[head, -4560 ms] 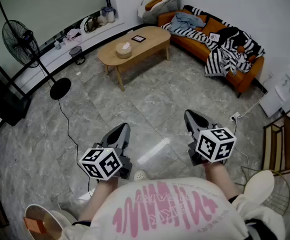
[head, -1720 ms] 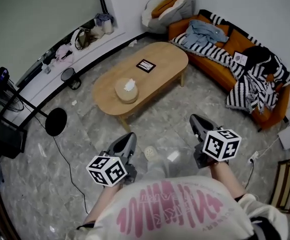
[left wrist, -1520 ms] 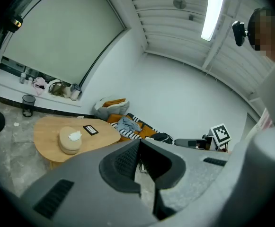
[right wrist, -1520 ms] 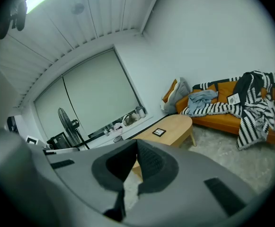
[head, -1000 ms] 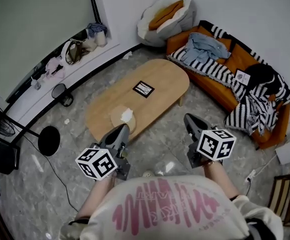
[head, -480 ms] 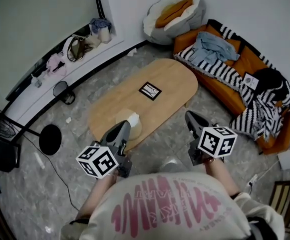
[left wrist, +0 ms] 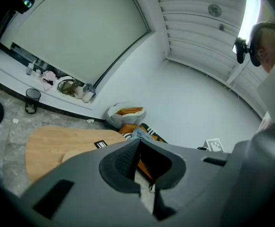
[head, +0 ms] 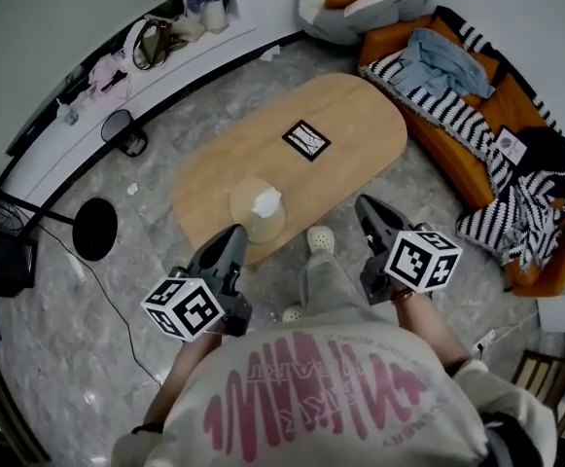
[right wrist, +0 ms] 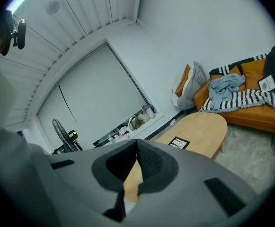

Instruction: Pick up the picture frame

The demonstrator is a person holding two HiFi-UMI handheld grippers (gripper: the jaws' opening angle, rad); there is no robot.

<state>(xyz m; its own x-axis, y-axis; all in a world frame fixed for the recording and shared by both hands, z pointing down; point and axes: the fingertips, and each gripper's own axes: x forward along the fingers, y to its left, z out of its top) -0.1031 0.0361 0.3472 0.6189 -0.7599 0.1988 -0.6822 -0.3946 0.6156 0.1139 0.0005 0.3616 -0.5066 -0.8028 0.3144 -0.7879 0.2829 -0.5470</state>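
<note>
the step in hand is the approach. the person stands at the near edge of the wooden table (head: 360, 115) and nothing is gripped yet. the left gripper (head: 229, 237) has its jaws together, tip against tip, and nothing is between them. the right gripper (head: 367, 208) is the same, with its jaws closed and empty.

the picture frame (head: 306, 140) lies flat on the table top, ahead of both pairs of jaws, below them and well apart from them. a round tissue holder (head: 259, 209) stands near the front of the left jaws, about between them and the frame. in front of the right jaws the way over the table looks free.

i think the next move calls for three things. one gripper must go forward and down to the frame, probably the right one because its path is clear. its jaws must open before they arrive. and because the frame is thin and flat, the jaws must take it by one edge, which looks like the difficult part.
</note>
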